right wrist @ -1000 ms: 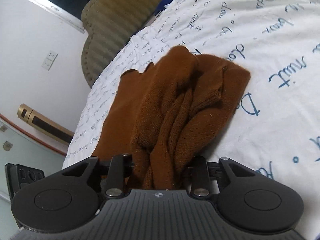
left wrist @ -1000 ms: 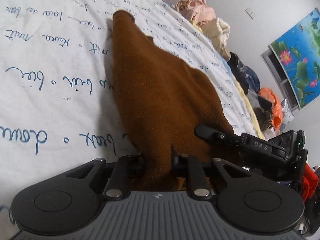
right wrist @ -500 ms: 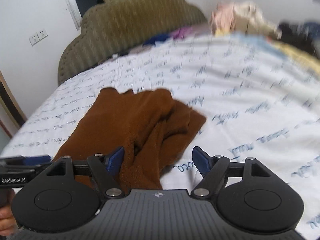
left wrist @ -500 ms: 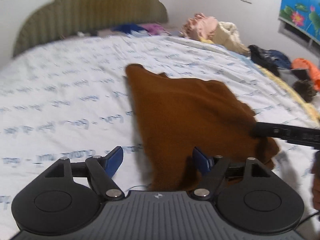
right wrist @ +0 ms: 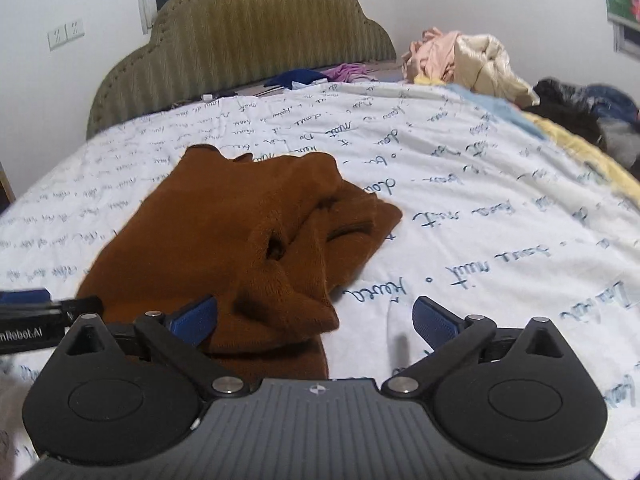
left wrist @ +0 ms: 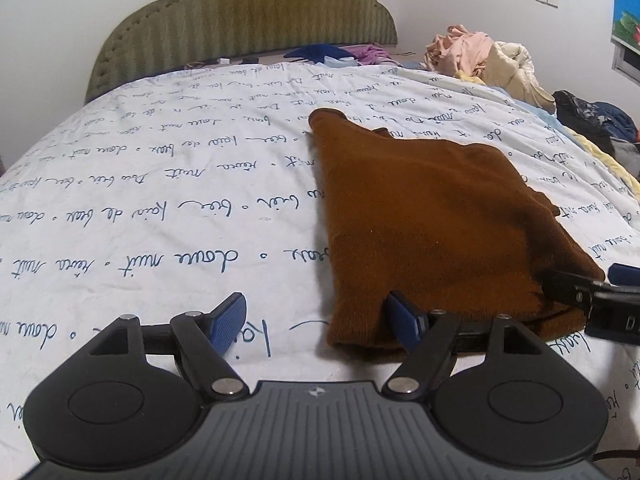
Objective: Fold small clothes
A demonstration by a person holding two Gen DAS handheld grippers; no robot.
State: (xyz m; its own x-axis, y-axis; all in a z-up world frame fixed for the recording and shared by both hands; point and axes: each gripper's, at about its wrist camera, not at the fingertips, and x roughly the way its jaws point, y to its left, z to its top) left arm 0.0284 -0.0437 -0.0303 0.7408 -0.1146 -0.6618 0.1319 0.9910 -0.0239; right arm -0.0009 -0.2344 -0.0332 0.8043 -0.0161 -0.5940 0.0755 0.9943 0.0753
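A brown knitted garment [left wrist: 432,216] lies folded on the white bedsheet [left wrist: 160,200] with blue handwriting. My left gripper [left wrist: 316,320] stands open at the garment's near left corner; its right pad rests against the cloth edge, nothing is pinched. In the right wrist view the same garment [right wrist: 240,232] shows bunched sleeves on its right side. My right gripper [right wrist: 316,320] is open and its jaws are still opening, with the garment's near corner lying loose between them. Each gripper's finger shows at the edge of the other's view.
A green padded headboard [left wrist: 244,20] stands at the far end of the bed. A heap of pink and cream clothes [left wrist: 488,60] and dark clothes [left wrist: 592,120] lies along the right side. Blue and purple items [left wrist: 340,54] sit near the headboard.
Both grippers let go of the brown garment and opened wide. Both hands drew back and levelled out, so the garment now lies flat on the sheet.
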